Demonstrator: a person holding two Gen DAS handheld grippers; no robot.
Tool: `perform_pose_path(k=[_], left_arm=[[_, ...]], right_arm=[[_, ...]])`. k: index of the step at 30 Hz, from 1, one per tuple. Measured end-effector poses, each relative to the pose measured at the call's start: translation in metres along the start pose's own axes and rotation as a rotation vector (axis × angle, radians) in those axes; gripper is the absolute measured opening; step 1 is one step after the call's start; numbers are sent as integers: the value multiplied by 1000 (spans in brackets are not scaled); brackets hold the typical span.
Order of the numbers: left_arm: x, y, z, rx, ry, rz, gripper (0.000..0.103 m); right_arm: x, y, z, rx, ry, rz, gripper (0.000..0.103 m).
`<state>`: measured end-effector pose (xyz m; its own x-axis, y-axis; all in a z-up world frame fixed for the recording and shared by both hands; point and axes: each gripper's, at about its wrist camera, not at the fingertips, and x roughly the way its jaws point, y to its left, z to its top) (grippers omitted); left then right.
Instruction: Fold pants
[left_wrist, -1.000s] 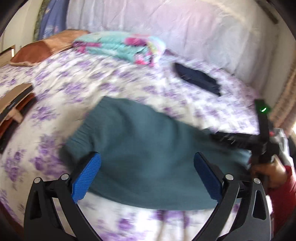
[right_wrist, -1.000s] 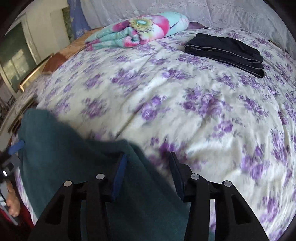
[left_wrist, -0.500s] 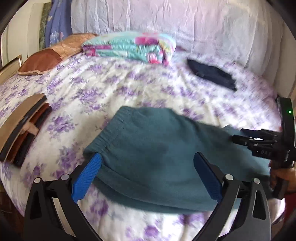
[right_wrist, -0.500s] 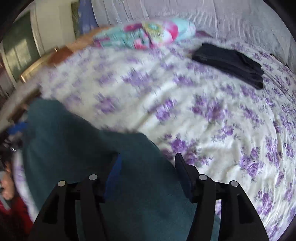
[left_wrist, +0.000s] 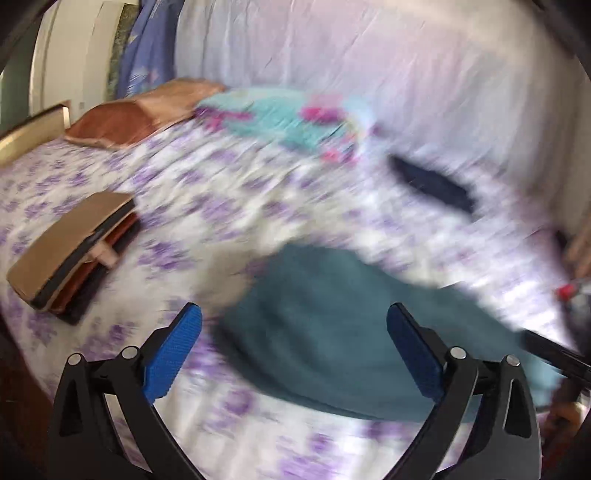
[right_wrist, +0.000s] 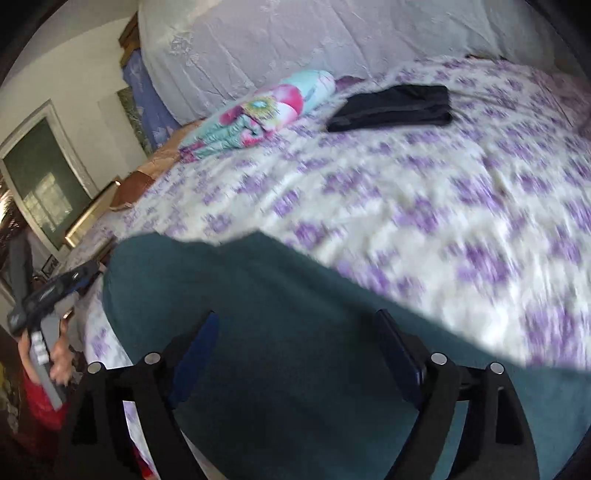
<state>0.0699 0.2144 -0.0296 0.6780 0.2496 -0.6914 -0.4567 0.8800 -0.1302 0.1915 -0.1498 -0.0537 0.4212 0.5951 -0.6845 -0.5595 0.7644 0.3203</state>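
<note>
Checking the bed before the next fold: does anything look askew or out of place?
Nothing stands out. The teal pants lie flat on the floral bedspread, and the dark folded garment sits tidy farther back.

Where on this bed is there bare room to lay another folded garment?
The widest bare patch is the floral bedspread between the teal pants and black folded garment. Crowded: the far end by the colourful blanket, and the stack.

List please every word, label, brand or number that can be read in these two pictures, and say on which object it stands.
None can be read.
The grey handle of the left tool shows small marks, too blurred to read.
The teal knitted pants, the folded dark garment and the purple-flowered bedsheet carry no text.
</note>
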Motion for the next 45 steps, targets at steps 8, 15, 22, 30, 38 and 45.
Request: perform_pose_path(k=[8,15,22,30,38,45], left_arm=[[-3,26,-3,-115,-10,34,98],[33,-1,-12,78,73,141,99],[26,42,-18,-140,8,24,99],[22,35,-25,-83,-23,64,98],[20,38,-28,-83,-32,49,98],[20,37,-29,-83,-34,44,98]], right_arm=[[-48,-21,-24,85,-153,-60,97],[-61,-67,-61,136,-115,-152,99],[-168,-110,-94,359,-300,-112,99],[-225,-212,-166,821,-442,-109,99],[-216,-231,-142,935,-471,-130,100],[-202,-229,-120,829,-425,-242,96]])
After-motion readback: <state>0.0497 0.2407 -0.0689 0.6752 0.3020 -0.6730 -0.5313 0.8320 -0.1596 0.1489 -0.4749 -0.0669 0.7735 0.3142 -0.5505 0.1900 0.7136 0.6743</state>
